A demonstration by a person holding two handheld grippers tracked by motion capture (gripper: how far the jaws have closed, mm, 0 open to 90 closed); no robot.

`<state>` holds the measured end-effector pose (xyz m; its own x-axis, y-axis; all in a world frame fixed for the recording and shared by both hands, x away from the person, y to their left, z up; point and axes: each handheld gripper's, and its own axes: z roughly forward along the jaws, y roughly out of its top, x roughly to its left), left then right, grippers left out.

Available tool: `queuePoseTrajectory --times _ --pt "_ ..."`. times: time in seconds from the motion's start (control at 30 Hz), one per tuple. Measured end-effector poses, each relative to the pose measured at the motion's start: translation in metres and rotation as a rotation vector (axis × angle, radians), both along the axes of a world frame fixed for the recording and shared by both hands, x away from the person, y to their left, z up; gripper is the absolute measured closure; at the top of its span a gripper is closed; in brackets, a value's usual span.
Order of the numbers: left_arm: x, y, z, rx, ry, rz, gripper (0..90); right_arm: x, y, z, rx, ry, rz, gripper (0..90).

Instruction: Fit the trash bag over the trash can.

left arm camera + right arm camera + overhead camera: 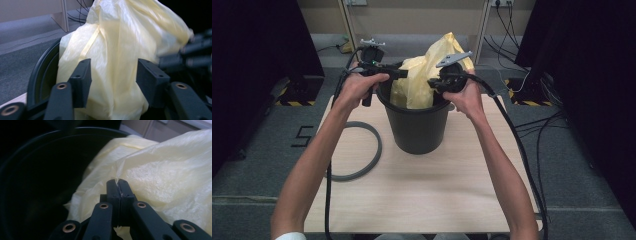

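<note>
A black bucket (417,127) stands on the wooden table (427,195). A thin yellow plastic bag (427,75) sits in it and bulges above the rim. My left gripper (398,73) reaches in from the bucket's left rim. In the left gripper view that gripper (112,67) is open, its jaws set wide either side of the bag (120,37), with the bucket rim (40,75) at left. My right gripper (437,82) is at the right rim. In the right gripper view it (117,181) is shut on a fold of the bag (162,175) above the dark bucket interior (37,170).
A grey ring (362,150) lies flat on the table left of the bucket. Cables (532,125) run over the floor at right. Black curtains hang at both sides. The right gripper (195,52) shows blurred at the right of the left gripper view.
</note>
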<state>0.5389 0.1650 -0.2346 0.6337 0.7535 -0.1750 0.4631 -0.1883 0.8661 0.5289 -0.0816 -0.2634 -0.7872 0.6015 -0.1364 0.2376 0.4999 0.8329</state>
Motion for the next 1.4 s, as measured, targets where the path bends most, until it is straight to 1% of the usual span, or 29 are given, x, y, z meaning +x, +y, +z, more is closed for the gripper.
queuePoseTrajectory --times 0.07,0.1,0.17,0.2,0.3,0.33,0.37,0.4,0.47,0.5,0.53,0.57,0.63,0.67,0.77,0.83,0.93,1.0,1.1,1.23,1.3,1.4 --pt "0.002 -0.005 0.001 -0.03 0.011 -0.008 43.0 -0.003 0.006 -0.003 0.0 0.011 0.028 89.8" --pt "0.003 -0.008 0.001 -0.037 0.017 -0.015 41.7 -0.005 0.01 -0.004 -0.009 0.013 0.038 89.8" --pt "0.006 -0.016 0.001 -0.027 0.022 -0.01 38.7 -0.009 0.014 -0.006 -0.025 0.008 0.058 89.9" --pt "0.008 -0.021 -0.001 -0.018 0.025 -0.008 38.3 -0.01 0.014 -0.006 -0.023 0.014 0.063 89.9" --pt "0.014 -0.032 -0.005 -0.013 0.04 -0.01 36.8 -0.014 0.016 -0.006 -0.022 0.018 0.09 89.9" --pt "0.015 -0.034 -0.006 -0.013 0.043 -0.015 38.0 -0.016 0.017 -0.005 -0.012 0.019 0.104 89.9" --pt "0.017 -0.038 -0.008 -0.007 0.036 -0.031 41.7 -0.017 0.017 -0.005 -0.006 0.02 0.112 89.9" --pt "0.017 -0.04 -0.009 -0.004 0.022 -0.033 55.2 -0.018 0.018 -0.004 0.003 0.022 0.121 89.8" --pt "0.016 -0.043 -0.01 0.05 -0.004 -0.033 78.4 -0.019 0.019 -0.003 0.004 0.023 0.119 89.0" --pt "0.015 -0.042 -0.011 0.069 -0.005 -0.036 84.5 -0.019 0.018 -0.003 0.011 0.031 0.113 85.4" --pt "0.015 -0.042 -0.011 0.088 -0.004 -0.041 86.3 -0.019 0.017 -0.002 0.026 0.04 0.106 80.8" --pt "0.013 -0.038 -0.012 0.12 -0.005 -0.04 87.7 -0.019 0.016 -0.002 0.039 0.044 0.098 75.2" --pt "0.01 -0.03 -0.013 0.145 -0.01 -0.025 88.0 -0.02 0.011 0.004 0.057 0.032 0.082 64.8" --pt "0.01 -0.027 -0.013 0.15 -0.009 -0.023 88.0 -0.021 0.007 0.009 0.075 0.014 0.067 61.5" --pt "0.007 -0.012 -0.015 0.165 -0.006 -0.018 87.6 -0.026 -0.001 0.021 0.115 -0.016 0.04 55.3" --pt "0.005 -0.005 -0.018 0.164 -0.003 -0.011 87.1 -0.029 -0.009 0.031 0.142 -0.036 0.017 53.4" --pt "0.003 0.011 -0.022 0.161 0.002 0.001 86.4 -0.027 -0.02 0.043 0.155 -0.058 -0.039 50.2" --pt "0.002 0.019 -0.023 0.161 0.003 0.006 85.7 -0.025 -0.024 0.048 0.161 -0.052 -0.048 50.0" --pt "0.001 0.027 -0.024 0.151 0.003 0.009 85.3 -0.021 -0.023 0.046 0.147 -0.031 -0.037 49.4" --pt "-0.001 0.034 -0.024 0.147 0.004 0.006 84.8 -0.018 -0.008 0.033 0.123 0.003 0.007 49.1" --pt "-0.002 0.036 -0.025 0.144 0.007 0.005 84.1 -0.015 0.001 0.027 0.114 0.018 0.024 47.3" --pt "-0.004 0.038 -0.026 0.136 0.014 -0.008 83.0 -0.011 0.017 0.019 0.086 0.026 0.024 44.0"
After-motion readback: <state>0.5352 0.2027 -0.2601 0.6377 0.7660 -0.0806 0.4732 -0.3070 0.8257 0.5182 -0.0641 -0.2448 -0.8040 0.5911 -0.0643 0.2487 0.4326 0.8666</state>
